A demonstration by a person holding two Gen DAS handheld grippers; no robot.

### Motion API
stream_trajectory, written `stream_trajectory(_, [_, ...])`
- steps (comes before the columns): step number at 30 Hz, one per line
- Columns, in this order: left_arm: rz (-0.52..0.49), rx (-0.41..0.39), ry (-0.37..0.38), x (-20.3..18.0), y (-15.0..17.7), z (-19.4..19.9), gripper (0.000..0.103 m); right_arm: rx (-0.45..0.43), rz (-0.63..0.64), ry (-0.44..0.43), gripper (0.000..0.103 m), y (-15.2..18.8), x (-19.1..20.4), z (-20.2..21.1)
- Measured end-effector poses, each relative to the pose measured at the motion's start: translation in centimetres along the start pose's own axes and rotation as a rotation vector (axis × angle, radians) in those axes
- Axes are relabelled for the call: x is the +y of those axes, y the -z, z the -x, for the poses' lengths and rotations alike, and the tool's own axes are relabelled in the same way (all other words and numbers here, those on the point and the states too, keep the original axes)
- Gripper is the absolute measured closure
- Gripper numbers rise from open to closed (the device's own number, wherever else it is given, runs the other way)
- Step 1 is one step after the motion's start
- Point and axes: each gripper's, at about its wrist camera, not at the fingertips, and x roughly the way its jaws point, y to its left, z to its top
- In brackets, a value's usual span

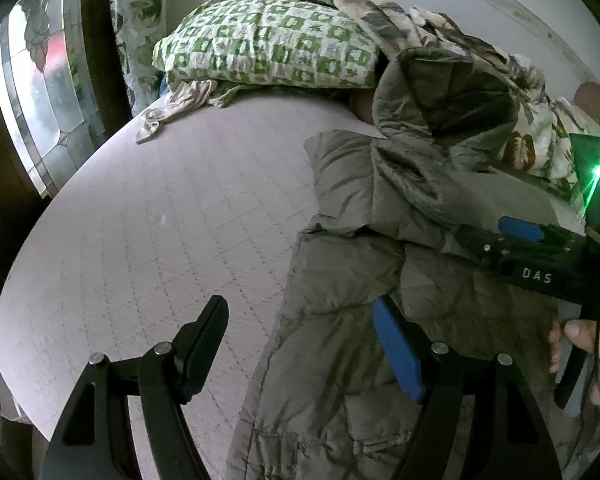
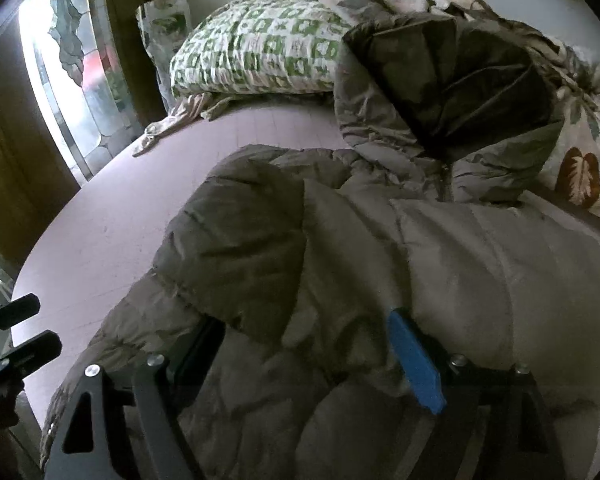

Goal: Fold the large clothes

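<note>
Right gripper (image 2: 308,356), jaws spread wide and gripping nothing, straddles a puffy fold of the olive quilted hooded coat (image 2: 380,248) directly beneath. Left gripper (image 1: 300,344), equally open and empty, hovers at the coat's left edge. Coat's long axis runs away toward the hood (image 2: 460,92). "DAS" marks the right gripper's body (image 1: 537,276).

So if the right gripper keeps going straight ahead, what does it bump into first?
Most likely the puffy grey coat: the open right gripper already has the coat bulging right in front of it.
</note>
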Motion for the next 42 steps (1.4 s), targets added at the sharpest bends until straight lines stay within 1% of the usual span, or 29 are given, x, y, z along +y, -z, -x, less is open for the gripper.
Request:
stream_trajectory(5, [-0.012, -0.012, 0.008, -1.1, -0.5, 0.7, 0.027, -0.017, -0.025, 0.013, 0.017, 0.3, -1.6, 2.2])
stream_trajectory(8, [-0.013, -0.013, 0.025, -2.1, -1.0, 0.9, 0.027, -0.024, -0.045, 0.042, 0.017, 0.7, -3.4, 3.7])
stream_trajectory(13, [-0.052, -0.017, 0.049, -4.6, -2.4, 0.9, 0.027, -0.028, -0.093, 0.102, 0.017, 1.7, -7.2, 5.7])
stream_trajectory(19, [-0.112, -0.003, 0.062, -8.1, -4.1, -0.5, 0.027, -0.031, -0.158, 0.164, 0.017, 3.0, -11.8, 7.2])
stream_trajectory(23, [-0.129, 0.023, 0.064, -9.8, -5.5, -2.3, 0.027, -0.024, -0.202, 0.198, 0.017, 3.8, -14.7, 7.8])
stream_trajectory(30, [-0.148, 0.061, 0.039, -11.3, -8.0, -6.5, 0.027, -0.021, -0.260, 0.242, 0.017, 4.7, -18.8, 8.3])
stream_trajectory(33, [-0.133, 0.103, 0.045, -11.5, -8.7, -8.8, 0.027, -0.016, -0.300, 0.254, 0.017, 5.0, -20.5, 8.2])
stream_trajectory(36, [-0.096, 0.145, 0.063, -12.1, -9.4, -11.2, 0.027, -0.010, -0.350, 0.252, 0.017, 5.4, -22.0, 7.8])
stream_trajectory(38, [-0.090, 0.136, 0.071, -12.5, -9.5, -12.0, 0.027, -0.002, -0.353, 0.259, 0.017, 5.5, -22.4, 7.5])
stream_trajectory(40, [-0.101, 0.112, 0.067, -12.7, -9.3, -12.2, 0.049, 0.012, -0.346, 0.266, 0.017, 5.6, -22.5, 6.9])
stream_trajectory(41, [-0.106, 0.109, 0.074, -12.8, -9.2, -12.2, 0.062, 0.017, -0.344, 0.269, 0.017, 5.6, -22.5, 6.7])
stream_trajectory(42, [-0.108, 0.104, 0.090, -12.7, -9.1, -12.0, 0.069, 0.018, -0.343, 0.270, 0.017, 5.6, -22.4, 6.5])
